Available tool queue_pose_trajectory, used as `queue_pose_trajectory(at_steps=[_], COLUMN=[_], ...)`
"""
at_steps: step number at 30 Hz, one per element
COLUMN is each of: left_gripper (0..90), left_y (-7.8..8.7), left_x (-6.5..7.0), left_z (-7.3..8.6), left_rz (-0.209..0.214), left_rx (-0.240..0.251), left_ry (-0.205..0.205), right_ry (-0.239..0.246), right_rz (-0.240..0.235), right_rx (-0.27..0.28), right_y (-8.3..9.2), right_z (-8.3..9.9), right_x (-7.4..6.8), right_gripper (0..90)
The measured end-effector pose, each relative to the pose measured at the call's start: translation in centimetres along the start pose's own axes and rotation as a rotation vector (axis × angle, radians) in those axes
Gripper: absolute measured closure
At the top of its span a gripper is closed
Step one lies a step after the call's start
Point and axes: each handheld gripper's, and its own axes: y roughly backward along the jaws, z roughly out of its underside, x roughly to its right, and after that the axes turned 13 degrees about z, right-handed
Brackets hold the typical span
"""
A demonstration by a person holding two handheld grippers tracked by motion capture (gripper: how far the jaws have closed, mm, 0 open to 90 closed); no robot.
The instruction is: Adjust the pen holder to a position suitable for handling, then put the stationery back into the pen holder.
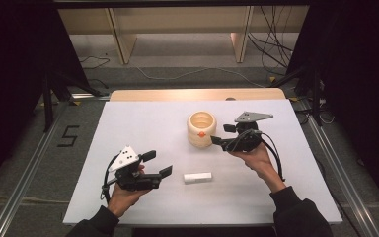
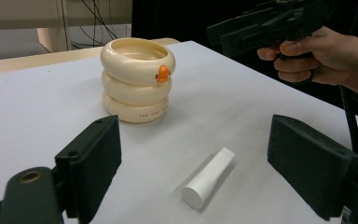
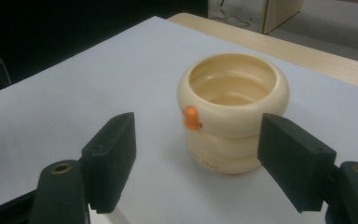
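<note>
A cream cup (image 1: 201,128) shaped like stacked rings, with a small orange knob on its side, stands upright on the white table sheet (image 1: 143,118). My right gripper (image 1: 221,135) is just to its right, open, with the cup (image 3: 235,107) ahead of its pads and untouched. A white cylinder (image 1: 198,177) lies on its side nearer the front. My left gripper (image 1: 160,163) rests open to the left of it, holding nothing. In the left gripper view the cylinder (image 2: 209,176) lies ahead of the open jaws, the cup (image 2: 136,79) stands farther off, and the right gripper (image 2: 233,35) hovers top right.
A wooden table edge (image 1: 197,94) runs behind the white sheet. Beyond it stand pale wooden shelf legs (image 1: 121,42) and loose cables (image 1: 271,47) on the floor. Metal rails (image 1: 27,173) flank the table on both sides.
</note>
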Motion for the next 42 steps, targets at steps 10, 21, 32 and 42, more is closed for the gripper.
queue_pose_trajectory(at_steps=[10,21,32,42], left_gripper=[16.9,16.9,16.9,16.7], left_y=[-0.1,0.1,0.2,0.5], left_x=[0.0,0.0,0.0,0.1], left_z=[0.0,-0.1,0.0,0.0], left_rz=[0.006,0.004,0.003,0.006], left_rx=[0.004,0.008,0.008,0.020], left_ry=[0.007,0.005,0.001,-0.005], right_ry=[0.089,0.175,0.266,0.388], right_rz=[-0.028,-0.066,-0.118,-0.168], right_rx=[-0.049,-0.105,-0.190,-0.303], right_y=[0.1,-0.2,-1.0,-2.1], right_z=[-0.1,0.1,0.4,0.9], right_x=[-2.0,-4.1,-5.6,-7.6], right_gripper=[27.2,24.7,19.9,20.5])
